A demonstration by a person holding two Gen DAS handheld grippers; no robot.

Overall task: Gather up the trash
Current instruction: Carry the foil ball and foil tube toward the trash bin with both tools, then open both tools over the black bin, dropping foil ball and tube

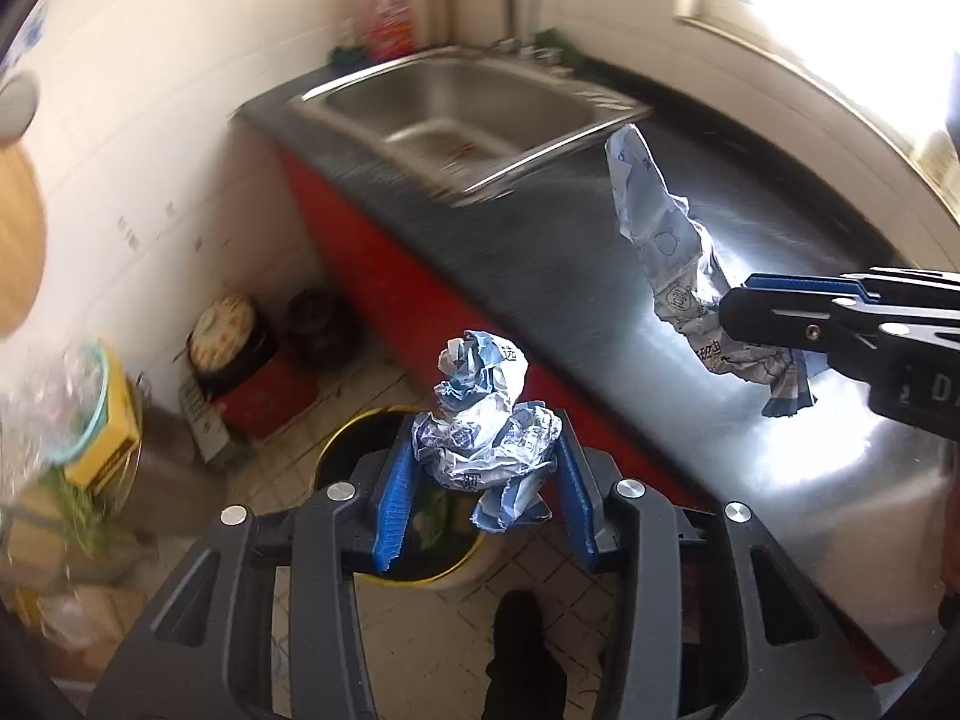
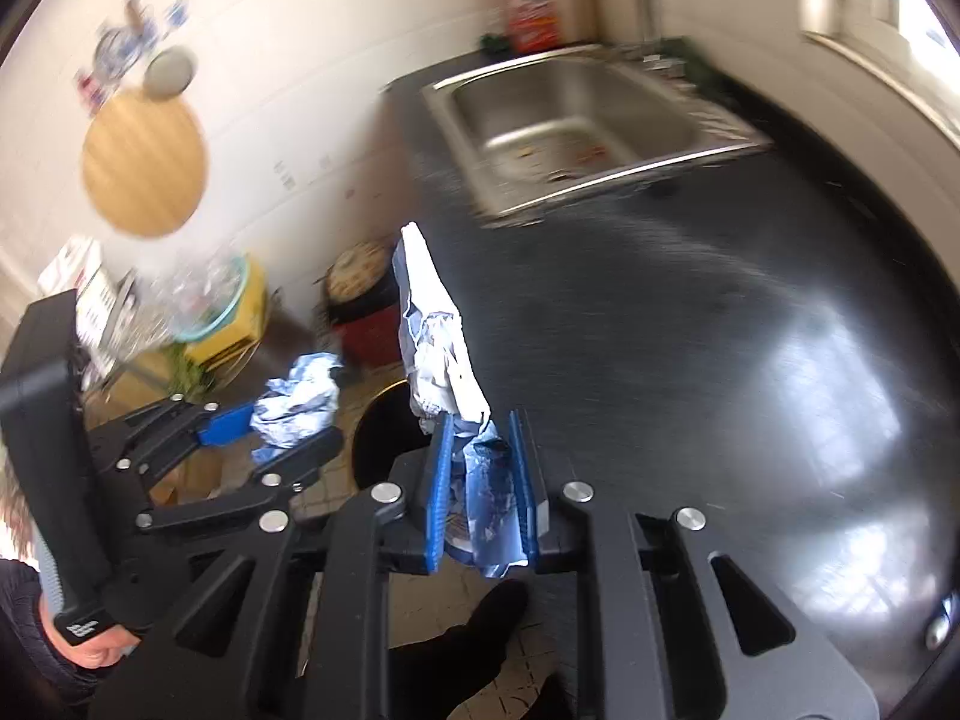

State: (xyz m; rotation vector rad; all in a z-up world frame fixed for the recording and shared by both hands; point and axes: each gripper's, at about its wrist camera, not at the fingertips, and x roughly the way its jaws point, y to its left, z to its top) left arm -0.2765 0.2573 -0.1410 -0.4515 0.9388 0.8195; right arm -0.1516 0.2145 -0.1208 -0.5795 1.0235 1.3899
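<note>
Wrappers fill both grippers; the left gripper (image 1: 483,468) pinches a crumpled blue-and-white wrapper (image 1: 486,420) between its 2 blue pads, jaws narrow, the wad bulging above the fingertips and a torn corner hanging below; the same gripper shows in the right wrist view (image 2: 282,426), low on the left, with the wad (image 2: 297,405) in its tips; the right gripper (image 2: 483,486) clamps a longer twisted wrapper (image 2: 435,330) by its blue lower end, jaws narrow, the white upper part standing up and leaning left past the fingertips; in the left wrist view that gripper (image 1: 735,303) reaches in from the right edge and its wrapper (image 1: 666,228) hangs over the dark countertop (image 1: 600,276); a round bin (image 1: 336,450) with a yellow rim and dark inside stands on the tiled floor (image 1: 420,630) directly under the left gripper, just beside the red cabinet front (image 1: 360,252); in the right wrist view the bin (image 2: 384,426) lies just left of the right gripper's fingers; a steel sink (image 1: 468,114) with a tap sits farther along the counter; a round wooden board (image 2: 144,162) hangs on the white wall; a dark shoe (image 1: 516,618) stands on the floor below the grippers; much of the background is blurred.
</note>
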